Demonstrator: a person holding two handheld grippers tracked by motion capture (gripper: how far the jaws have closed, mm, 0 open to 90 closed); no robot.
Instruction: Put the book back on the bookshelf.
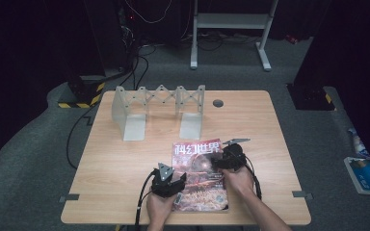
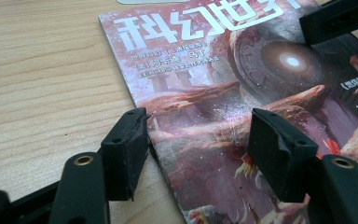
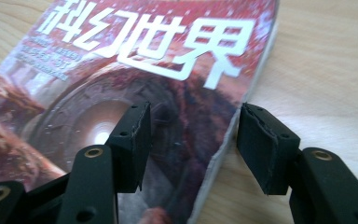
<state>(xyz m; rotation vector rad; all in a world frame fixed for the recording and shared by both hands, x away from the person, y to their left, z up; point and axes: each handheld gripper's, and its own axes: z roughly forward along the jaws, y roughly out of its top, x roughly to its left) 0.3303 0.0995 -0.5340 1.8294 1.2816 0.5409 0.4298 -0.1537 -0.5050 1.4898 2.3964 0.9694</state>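
red magazine (image 1: 200, 175) lies flat between both spread grippers, left gripper (image 2: 198, 140) and right gripper (image 3: 193, 135) straddling its edges.

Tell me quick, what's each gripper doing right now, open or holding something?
Left gripper: open, jaws straddling the magazine's left edge, holding nothing.
Right gripper: open wide, straddling the magazine's right edge, holding nothing.

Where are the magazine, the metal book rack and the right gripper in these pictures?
magazine (image 1: 200, 175): high view, middle of its red cover.
metal book rack (image 1: 135, 126): high view, its left base plate.
right gripper (image 3: 191, 144): right gripper view, midway between the open jaws astride the magazine's edge.
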